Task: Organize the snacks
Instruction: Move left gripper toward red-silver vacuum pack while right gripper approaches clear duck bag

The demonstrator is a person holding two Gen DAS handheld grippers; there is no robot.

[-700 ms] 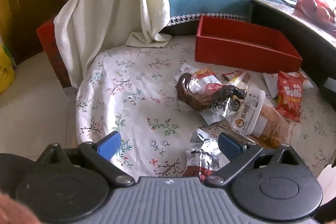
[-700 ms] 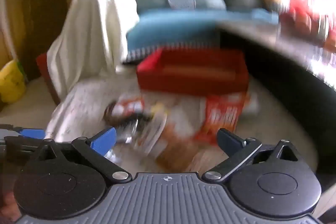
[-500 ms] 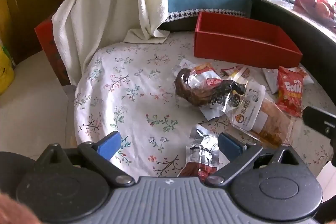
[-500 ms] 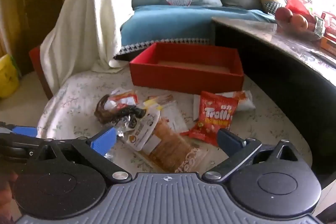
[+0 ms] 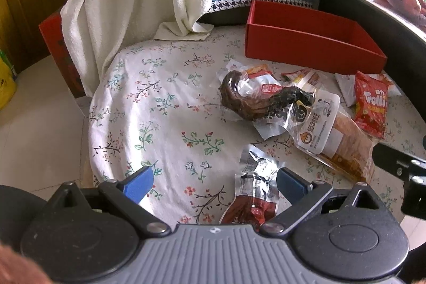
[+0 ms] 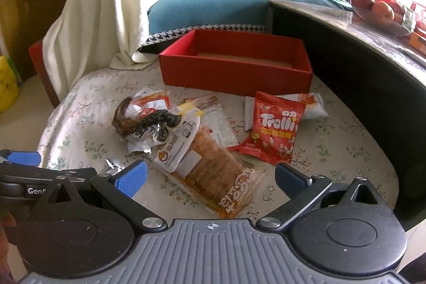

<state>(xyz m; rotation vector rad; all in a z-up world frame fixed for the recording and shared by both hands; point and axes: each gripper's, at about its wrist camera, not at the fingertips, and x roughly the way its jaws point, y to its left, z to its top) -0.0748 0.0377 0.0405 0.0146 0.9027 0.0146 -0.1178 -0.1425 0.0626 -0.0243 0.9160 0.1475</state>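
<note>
Looking at progress: you hadn't put anything away; the red box sat empty at the far side of the floral tablecloth
Snacks left: all of them; the red Trolli bag lay just in front of the box, the long orange wafer pack in the middle, the dark vacuum-packed meat to its left, a small silver-and-red pouch at the near edge
Left gripper: your left gripper was tilted down over the near edge; jaws spread wide, pinching nothing; the small pouch lay on the cloth partly between the fingertips, below them as far as I could tell
Right gripper: your right gripper was angled down too; jaws wide apart, empty, with the wafer pack's near end lying between them on the cloth
Guess: the pouch looked like the easiest first grab
</note>
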